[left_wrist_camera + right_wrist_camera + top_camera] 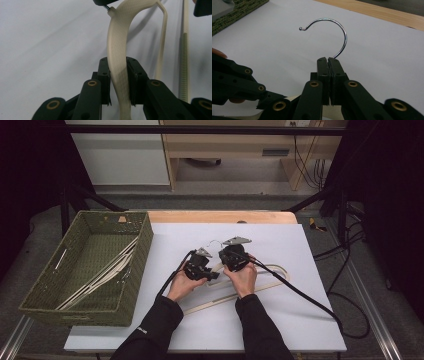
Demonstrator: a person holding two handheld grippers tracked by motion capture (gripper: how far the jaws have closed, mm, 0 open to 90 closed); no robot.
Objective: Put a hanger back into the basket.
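While the right hand-held gripper (328,60) pinches the chrome hook and the left hand-held gripper (118,65) clamps the cream plastic hanger (117,50), the next move is lifting it toward the green woven basket (127,265) at nine o'clock.

Free room and obstacles. Ahead of the left gripper (212,275) and right gripper (231,254) the white table sheet (280,240) lies bare — open passage. To the left gripper's outer side stands the woven basket (145,237), its wall a barrier. Between the two grippers little room remains — they sit close together over the hanger (272,270). Cables (300,295) trail back beside the forearms.
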